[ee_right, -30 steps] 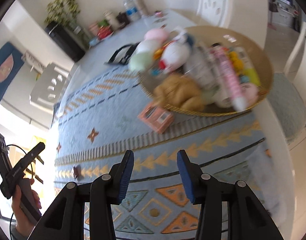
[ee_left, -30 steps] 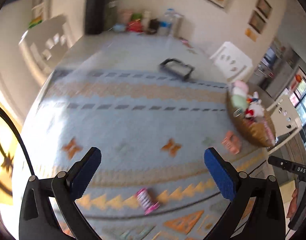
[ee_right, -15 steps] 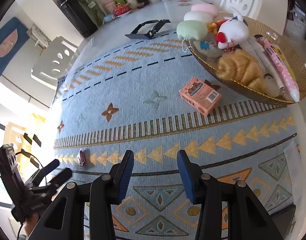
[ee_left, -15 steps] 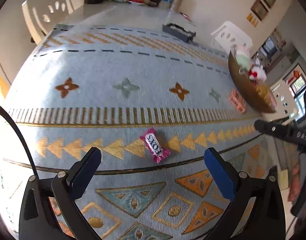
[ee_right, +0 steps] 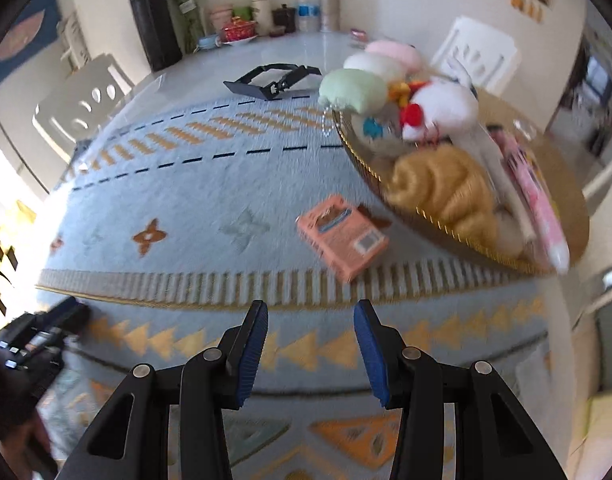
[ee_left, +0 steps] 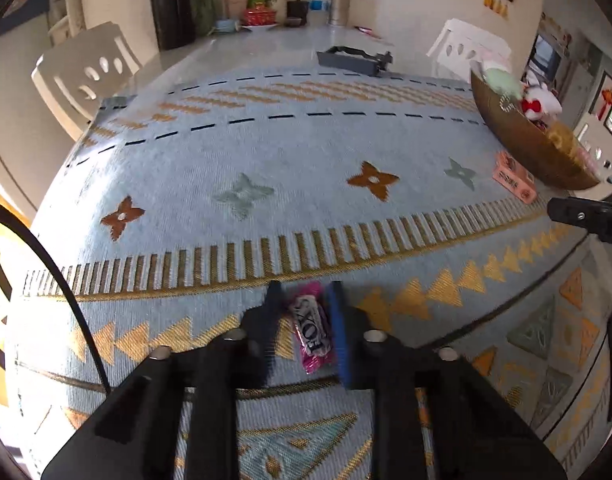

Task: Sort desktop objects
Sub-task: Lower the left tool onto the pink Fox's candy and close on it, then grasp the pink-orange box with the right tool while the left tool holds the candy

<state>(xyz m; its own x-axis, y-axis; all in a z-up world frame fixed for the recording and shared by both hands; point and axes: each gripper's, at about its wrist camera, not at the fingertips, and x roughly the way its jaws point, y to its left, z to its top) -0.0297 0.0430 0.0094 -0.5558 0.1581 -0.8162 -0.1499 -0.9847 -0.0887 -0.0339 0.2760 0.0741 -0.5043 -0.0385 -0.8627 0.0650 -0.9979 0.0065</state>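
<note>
A pink candy in a "FOX'S" wrapper lies on the blue patterned cloth, between the fingers of my left gripper. The jaws are closing on it and the blue pads sit against its sides. An orange box lies flat on the cloth just ahead of my right gripper, which hovers open with nothing between its fingers. Behind the box stands a woven basket filled with plush toys and a pink pen. In the left wrist view the box and basket are at the far right.
A black folding stand lies on the bare tabletop beyond the cloth. Bottles, jars and a red pot crowd the far end. White chairs flank the table. The table's near edge runs close at the right.
My left gripper sank onto the pink candy and its wide-open jaws came together around it. My right gripper moved down and closer to the orange box, still at the same opening.
</note>
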